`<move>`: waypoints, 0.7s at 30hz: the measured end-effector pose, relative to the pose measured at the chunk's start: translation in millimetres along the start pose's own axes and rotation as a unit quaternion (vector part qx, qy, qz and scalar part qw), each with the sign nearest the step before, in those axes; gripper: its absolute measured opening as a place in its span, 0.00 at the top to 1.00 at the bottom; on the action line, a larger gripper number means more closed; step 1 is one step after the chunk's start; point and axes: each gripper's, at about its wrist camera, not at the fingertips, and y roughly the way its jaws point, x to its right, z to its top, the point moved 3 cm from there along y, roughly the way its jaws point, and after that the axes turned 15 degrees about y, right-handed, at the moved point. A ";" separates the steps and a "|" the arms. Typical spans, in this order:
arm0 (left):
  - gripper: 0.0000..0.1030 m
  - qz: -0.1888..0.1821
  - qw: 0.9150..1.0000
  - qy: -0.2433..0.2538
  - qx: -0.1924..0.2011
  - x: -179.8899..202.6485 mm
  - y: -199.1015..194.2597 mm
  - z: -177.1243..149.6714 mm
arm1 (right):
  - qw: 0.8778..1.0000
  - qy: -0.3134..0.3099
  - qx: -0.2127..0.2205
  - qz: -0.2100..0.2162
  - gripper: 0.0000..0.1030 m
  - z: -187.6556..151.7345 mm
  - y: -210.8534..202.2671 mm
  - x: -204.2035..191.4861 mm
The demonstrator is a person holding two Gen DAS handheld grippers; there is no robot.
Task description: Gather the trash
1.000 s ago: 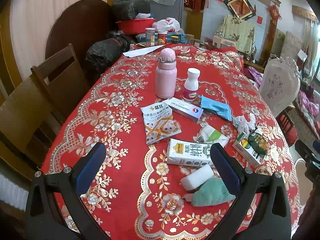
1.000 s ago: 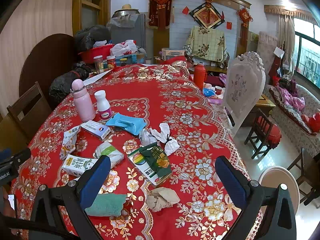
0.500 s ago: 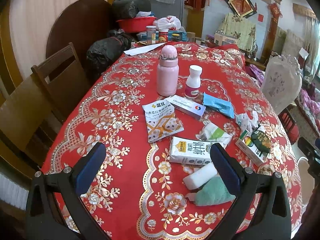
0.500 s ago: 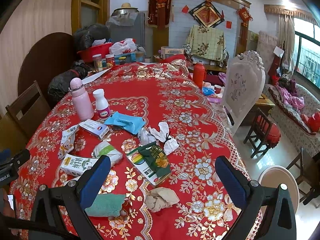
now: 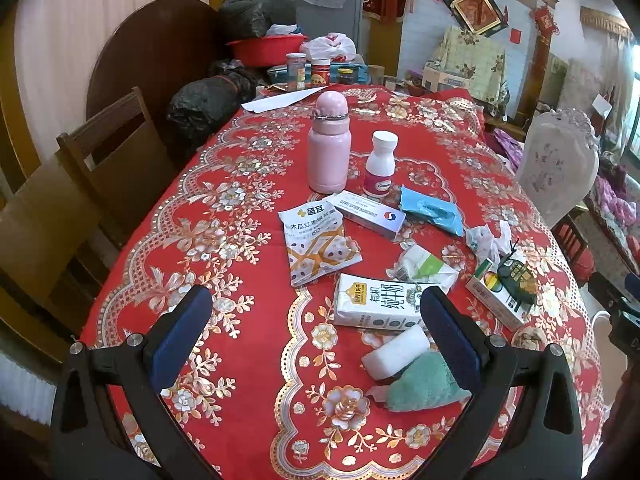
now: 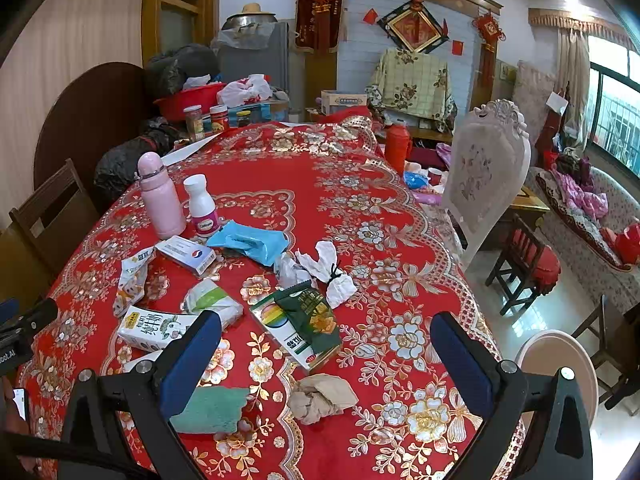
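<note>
The left gripper (image 5: 316, 330) hangs level with its jaws spread wide, nothing between its blue pads (image 5: 182, 334). The right gripper (image 6: 326, 354) is likewise wide open and empty, both fingers (image 6: 460, 354) pointing forward, tips well apart and touching nothing.

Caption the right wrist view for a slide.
Open right gripper hovering over litter-strewn red tablecloth, crumpled brown paper nearest.
</note>
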 end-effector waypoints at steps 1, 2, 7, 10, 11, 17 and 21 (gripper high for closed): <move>0.00 0.000 1.000 -0.001 0.000 -0.3 0.0 0.1 | 1.000 0.000 0.000 -0.001 0.00 0.2 0.5 -0.9; 0.00 0.001 1.000 -0.002 0.001 -0.2 -0.3 0.1 | 1.000 -0.001 0.000 -0.001 0.00 -0.1 0.5 -0.4; 0.00 0.002 1.000 -0.004 0.000 -1.5 -0.8 1.0 | 1.000 -0.001 -0.001 -0.001 0.00 0.6 1.7 -2.1; 0.00 0.006 1.000 -0.003 -0.001 -3.3 0.1 1.2 | 1.000 -0.003 -0.002 -0.001 0.00 -0.2 2.2 -1.7; 0.00 0.006 1.000 -0.004 -0.003 -3.9 0.8 1.0 | 1.000 -0.004 -0.002 -0.001 0.00 -0.5 2.5 -2.0; 0.00 0.010 1.000 0.000 -0.011 -4.9 4.5 0.1 | 1.000 -0.004 -0.005 -0.001 0.00 -1.0 3.9 -3.4; 0.00 0.011 1.000 0.000 -0.016 -5.1 7.1 -0.9 | 1.000 -0.009 -0.009 0.000 0.00 -3.9 5.1 -4.7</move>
